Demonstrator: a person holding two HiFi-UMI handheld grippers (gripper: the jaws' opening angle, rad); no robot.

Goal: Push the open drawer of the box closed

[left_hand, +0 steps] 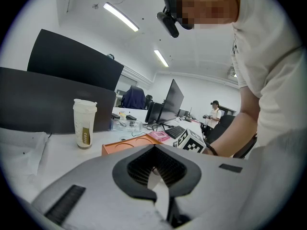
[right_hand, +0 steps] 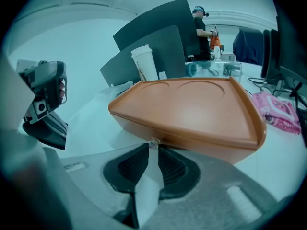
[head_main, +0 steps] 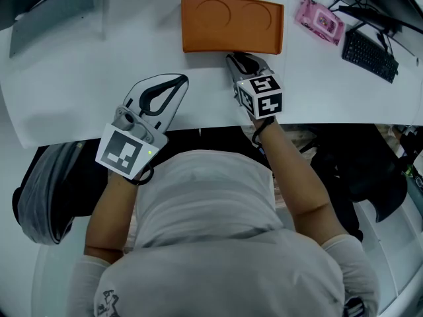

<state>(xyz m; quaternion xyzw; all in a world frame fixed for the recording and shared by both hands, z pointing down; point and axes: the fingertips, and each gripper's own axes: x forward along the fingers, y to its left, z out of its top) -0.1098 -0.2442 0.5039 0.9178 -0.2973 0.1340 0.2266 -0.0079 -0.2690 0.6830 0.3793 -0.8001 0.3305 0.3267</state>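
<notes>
The orange box (head_main: 231, 24) sits on the white table (head_main: 79, 91) straight ahead of the person, its drawer (right_hand: 206, 148) facing them and looking almost flush with the body. The right gripper (head_main: 239, 58) slants down to the drawer's front, its jaws drawn nearly together with their tips pinched on the small clear knob (right_hand: 153, 143). The left gripper (head_main: 180, 80) rests near the table's front edge, well left of the box, jaws closed and empty. A pink packet (head_main: 320, 20) and a keyboard (head_main: 369, 55) lie off to the right
</notes>
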